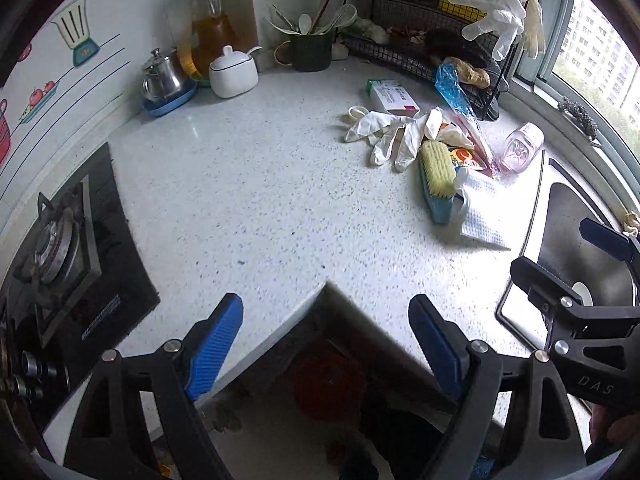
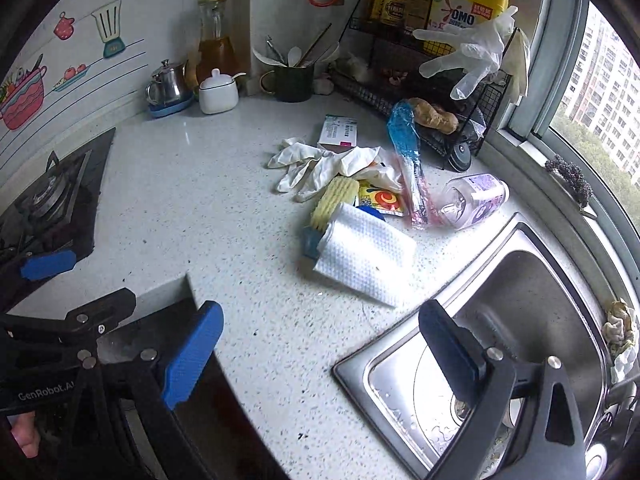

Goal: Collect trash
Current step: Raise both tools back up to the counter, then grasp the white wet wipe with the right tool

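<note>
A heap of litter lies on the speckled counter (image 1: 248, 200): white gloves (image 1: 384, 136) (image 2: 312, 164), a small box (image 1: 392, 96) (image 2: 340, 130), a yellow-red wrapper (image 1: 466, 158) (image 2: 384, 200), a blue-pink plastic sleeve (image 1: 456, 96) (image 2: 408, 152), a toppled pinkish bottle (image 1: 522, 146) (image 2: 476, 200), a white paper towel (image 1: 482, 208) (image 2: 364, 256) and a yellow-bristled brush (image 1: 436, 172) (image 2: 334, 200). My left gripper (image 1: 326, 346) (image 2: 76, 286) hangs open over the counter's front corner, well short of the heap. My right gripper (image 2: 322, 354) (image 1: 568, 256) is wide open beside the sink, empty.
A steel sink (image 2: 520, 280) lies right, a gas stove (image 1: 60, 248) left. Along the back wall stand a kettle (image 1: 164, 76), a white lidded bowl (image 1: 232, 72), a utensil mug (image 1: 310, 50) and a wire rack (image 1: 420, 52) with gloves hung on it. The counter edge notches inward (image 1: 326, 284).
</note>
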Demonstrator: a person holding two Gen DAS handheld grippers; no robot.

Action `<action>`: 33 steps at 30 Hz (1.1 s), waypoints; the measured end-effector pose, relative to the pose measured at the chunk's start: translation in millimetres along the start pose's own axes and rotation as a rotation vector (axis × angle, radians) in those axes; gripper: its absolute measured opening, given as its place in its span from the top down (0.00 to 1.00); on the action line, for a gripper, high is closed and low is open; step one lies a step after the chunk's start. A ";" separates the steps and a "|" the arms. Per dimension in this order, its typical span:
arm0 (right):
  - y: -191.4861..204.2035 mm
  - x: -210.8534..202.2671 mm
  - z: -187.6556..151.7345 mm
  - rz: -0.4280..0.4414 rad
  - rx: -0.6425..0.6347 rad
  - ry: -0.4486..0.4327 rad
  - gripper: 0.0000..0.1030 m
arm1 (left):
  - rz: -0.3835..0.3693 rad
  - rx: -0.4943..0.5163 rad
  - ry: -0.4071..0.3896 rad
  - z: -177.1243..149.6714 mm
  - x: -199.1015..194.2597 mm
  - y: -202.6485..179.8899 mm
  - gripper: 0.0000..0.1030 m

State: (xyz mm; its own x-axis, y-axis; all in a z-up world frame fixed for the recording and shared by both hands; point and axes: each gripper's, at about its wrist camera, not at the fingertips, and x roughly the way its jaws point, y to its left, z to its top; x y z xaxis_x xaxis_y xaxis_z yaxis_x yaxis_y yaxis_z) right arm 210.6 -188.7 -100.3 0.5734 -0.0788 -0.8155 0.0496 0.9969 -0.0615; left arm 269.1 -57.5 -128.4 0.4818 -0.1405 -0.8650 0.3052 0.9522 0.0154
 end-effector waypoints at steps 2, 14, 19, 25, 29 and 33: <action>-10.8 13.0 9.2 -0.001 0.011 0.018 0.05 | -0.004 0.007 0.015 12.5 14.9 -7.3 0.19; -46.1 91.4 31.2 0.032 0.013 0.142 0.05 | 0.009 0.018 0.133 45.5 94.0 -24.4 0.19; -53.3 114.2 30.1 0.072 0.022 0.175 0.05 | 0.027 0.032 0.153 50.8 107.7 -29.5 0.19; -56.1 117.8 27.2 0.126 0.017 0.184 0.36 | 0.003 0.033 0.157 55.4 103.9 -35.1 0.19; -61.1 109.2 23.5 0.143 0.043 0.182 0.52 | -0.013 0.049 0.139 58.4 92.9 -44.7 0.19; -76.4 93.9 20.9 0.150 0.075 0.156 0.64 | -0.034 0.070 0.123 64.4 84.4 -54.7 0.19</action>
State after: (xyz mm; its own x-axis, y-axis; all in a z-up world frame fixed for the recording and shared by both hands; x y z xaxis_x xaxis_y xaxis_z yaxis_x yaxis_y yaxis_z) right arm 277.7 -272.4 -160.2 0.4458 0.0778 -0.8917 0.0374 0.9937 0.1054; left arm 346.0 -138.9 -170.0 0.3670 -0.1334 -0.9206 0.3779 0.9257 0.0165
